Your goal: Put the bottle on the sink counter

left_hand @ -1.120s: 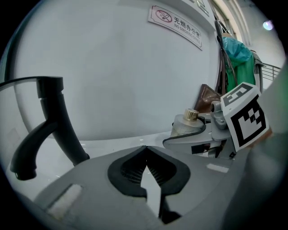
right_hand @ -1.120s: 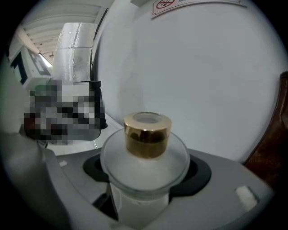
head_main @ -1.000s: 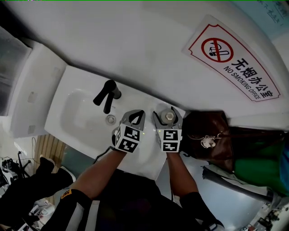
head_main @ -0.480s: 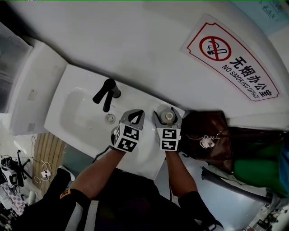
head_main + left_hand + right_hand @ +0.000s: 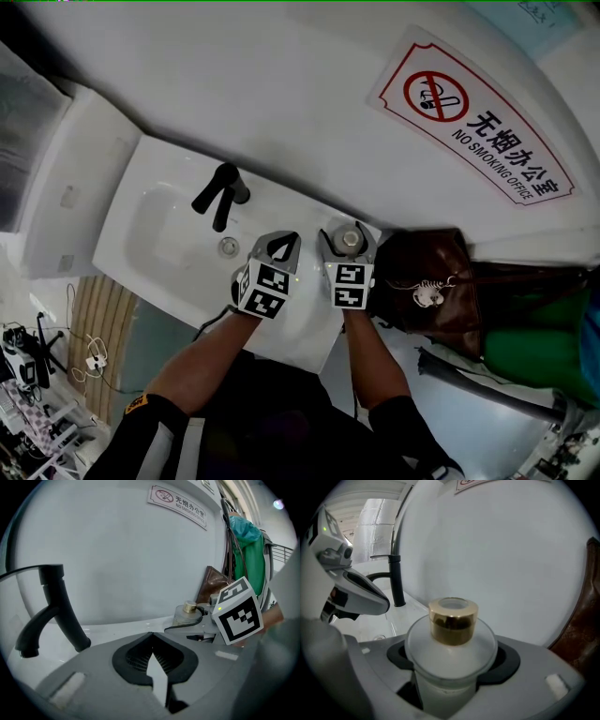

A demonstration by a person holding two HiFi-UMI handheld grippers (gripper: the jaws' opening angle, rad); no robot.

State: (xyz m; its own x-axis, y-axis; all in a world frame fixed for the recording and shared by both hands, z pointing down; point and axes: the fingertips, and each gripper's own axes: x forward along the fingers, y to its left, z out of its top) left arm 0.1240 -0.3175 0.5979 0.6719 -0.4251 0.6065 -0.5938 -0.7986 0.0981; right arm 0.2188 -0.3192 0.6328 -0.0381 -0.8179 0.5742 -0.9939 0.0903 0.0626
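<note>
My right gripper (image 5: 349, 236) around the frosted glass bottle with gold cap (image 5: 450, 653), at the right end of the white sink counter (image 5: 281, 206), my left gripper (image 5: 278, 240) just beside, black curved faucet (image 5: 220, 195) further left, brown leather bag (image 5: 427, 281) rightmost

- The wall (image 5: 281, 84) stands close behind the bottle (image 5: 351, 240) and closes off the far side
- A brown bag (image 5: 431, 281) sits just beside the right end of the worktop (image 5: 298, 323), blocking that side
- The left gripper (image 5: 279, 242) crowds the bottle's left
- The black tap (image 5: 220, 195) rises behind the basin (image 5: 164, 234); bare worktop lies between tap and left gripper
</note>
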